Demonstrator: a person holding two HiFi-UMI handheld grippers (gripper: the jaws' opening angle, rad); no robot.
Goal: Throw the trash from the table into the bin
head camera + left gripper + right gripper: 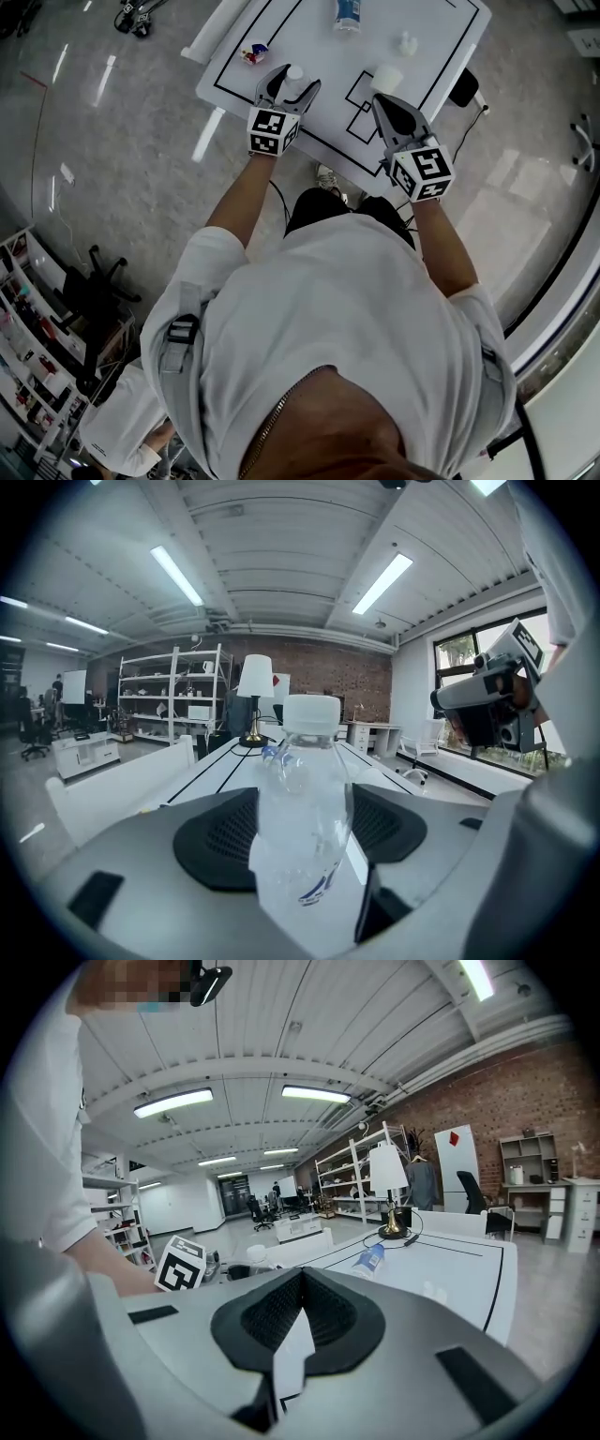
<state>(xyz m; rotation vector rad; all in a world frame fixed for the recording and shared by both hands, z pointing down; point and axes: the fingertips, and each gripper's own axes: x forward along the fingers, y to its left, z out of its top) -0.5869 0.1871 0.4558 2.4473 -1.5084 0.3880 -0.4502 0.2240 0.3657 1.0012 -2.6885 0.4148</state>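
Note:
A clear plastic bottle [302, 808] with a white cap [294, 73] stands upright near the front of the white table [309, 37]. My left gripper [293, 82] is round it, with both pads against its sides. To its right, my right gripper [380, 97] is shut with nothing held, its tips just short of a white cup [386, 77]. Further back lie a blue-labelled bottle [347, 13], a small clear piece [406, 42] and a coloured wrapper [253, 53]. The right gripper view shows the blue-labelled bottle [368, 1260] on its side. No bin is in view.
A desk lamp [389, 1190] with a cable stands at the table's far end. Black lines mark out boxes on the tabletop. The table's front corner is close to the person's legs. Shelves and office chairs stand off across the grey floor.

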